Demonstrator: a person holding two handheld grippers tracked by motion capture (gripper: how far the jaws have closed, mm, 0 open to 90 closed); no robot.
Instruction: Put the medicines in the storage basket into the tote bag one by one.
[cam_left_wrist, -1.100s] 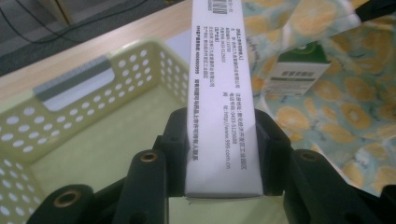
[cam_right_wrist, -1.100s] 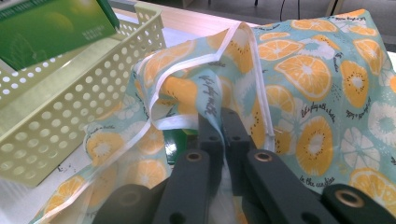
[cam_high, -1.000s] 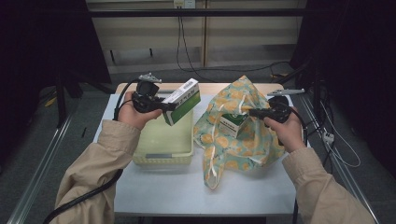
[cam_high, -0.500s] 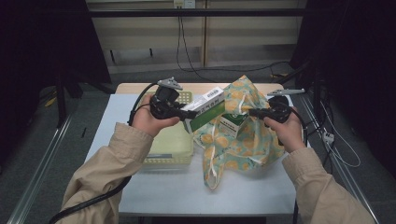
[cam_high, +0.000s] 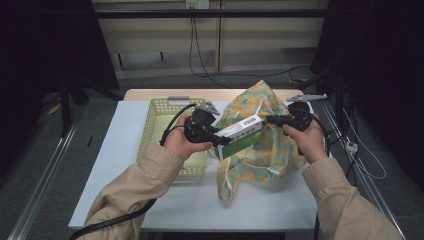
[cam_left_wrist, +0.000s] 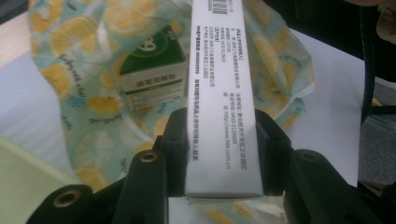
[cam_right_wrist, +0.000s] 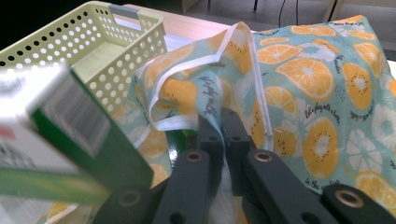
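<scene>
Left gripper (cam_high: 218, 140) clenched on box (cam_high: 241, 134), swung from over basket (cam_high: 162, 112) across to bag (cam_high: 260, 142) mouth. Right gripper (cam_high: 270, 119) pinches bag rim, holding it open. Second box (cam_left_wrist: 150, 77) already inside. Insertion looks imminent.

A green box (cam_left_wrist: 152, 70) inside the bag's mouth (cam_left_wrist: 140, 126) narrows the entry.

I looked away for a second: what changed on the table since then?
The left gripper carried the box rightward from over the basket to the mouth of the bag, where a second box lies inside. The right gripper stayed clamped on the bag's rim; basket and bag did not move.
</scene>
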